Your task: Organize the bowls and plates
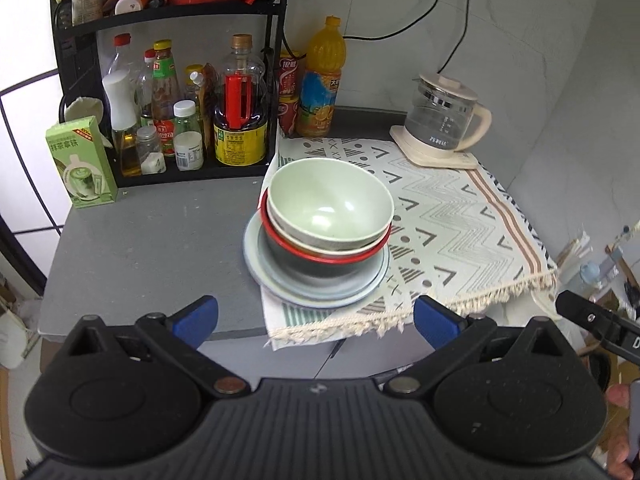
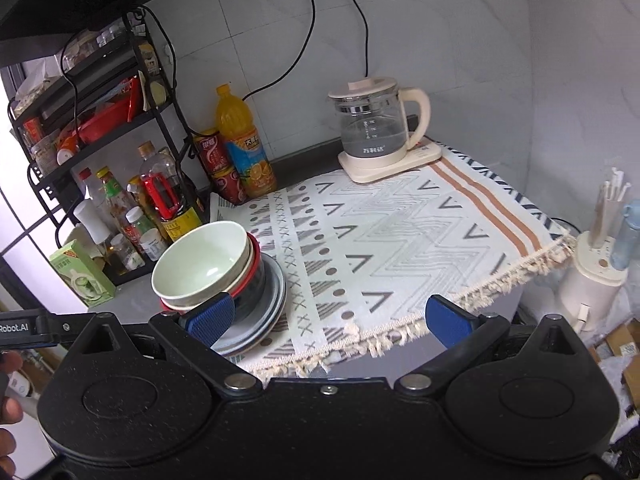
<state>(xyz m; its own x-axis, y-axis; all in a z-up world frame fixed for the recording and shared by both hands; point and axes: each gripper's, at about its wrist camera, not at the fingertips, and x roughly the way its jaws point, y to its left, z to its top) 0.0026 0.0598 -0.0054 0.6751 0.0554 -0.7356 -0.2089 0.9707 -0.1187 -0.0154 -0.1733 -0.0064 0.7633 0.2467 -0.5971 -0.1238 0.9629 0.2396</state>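
On the grey counter (image 1: 152, 240) we see a condiment rack (image 1: 176, 80) at left, then nested bowls (image 1: 328, 208) stacked on plates (image 1: 316, 296) at the patterned cloth's (image 1: 452, 224) left edge. Our left gripper (image 1: 316, 320) and right gripper (image 2: 328, 318) both gape wide, empty, short of the stack.

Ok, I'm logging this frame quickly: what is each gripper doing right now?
Left gripper: open, holding nothing, short of the stacked bowls.
Right gripper: open, holding nothing, over the patterned cloth.
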